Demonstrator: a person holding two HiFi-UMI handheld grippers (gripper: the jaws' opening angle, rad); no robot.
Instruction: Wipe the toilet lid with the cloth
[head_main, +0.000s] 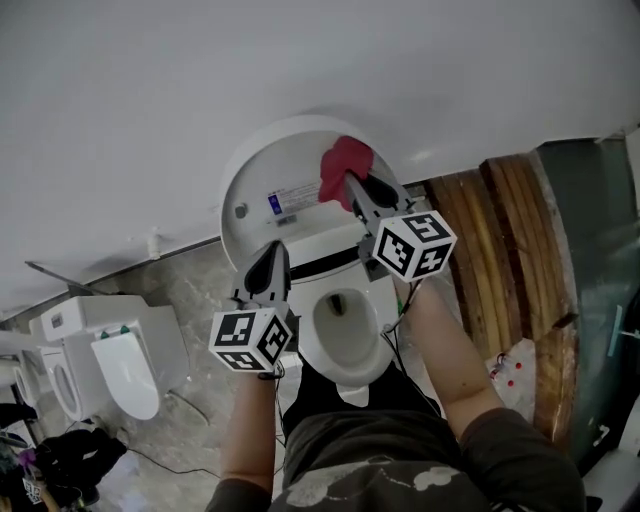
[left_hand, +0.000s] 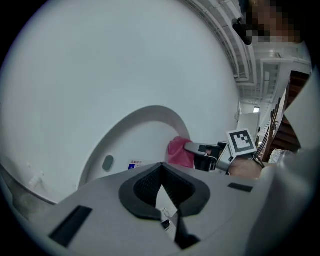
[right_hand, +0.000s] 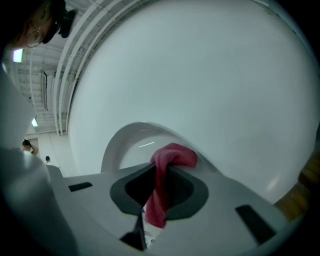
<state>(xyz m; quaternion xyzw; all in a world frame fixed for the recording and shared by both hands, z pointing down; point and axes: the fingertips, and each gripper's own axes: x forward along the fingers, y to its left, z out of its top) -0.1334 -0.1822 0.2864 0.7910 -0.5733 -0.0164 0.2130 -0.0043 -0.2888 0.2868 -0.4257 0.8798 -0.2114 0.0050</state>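
The white toilet lid (head_main: 262, 172) stands raised against the wall, with a small label on its inner face. My right gripper (head_main: 352, 186) is shut on a pink cloth (head_main: 343, 165), and the cloth lies against the upper right part of the lid. In the right gripper view the cloth (right_hand: 165, 175) hangs between the jaws in front of the lid (right_hand: 127, 145). My left gripper (head_main: 272, 252) is shut and empty, below the lid and left of the bowl (head_main: 345, 330). In the left gripper view the cloth (left_hand: 179, 152) and the lid (left_hand: 135, 140) lie ahead.
A white wall fills the space behind the lid. Wooden panelling (head_main: 505, 260) runs down the right side. Another white toilet (head_main: 110, 355) stands at the lower left on the grey marble floor (head_main: 190, 290).
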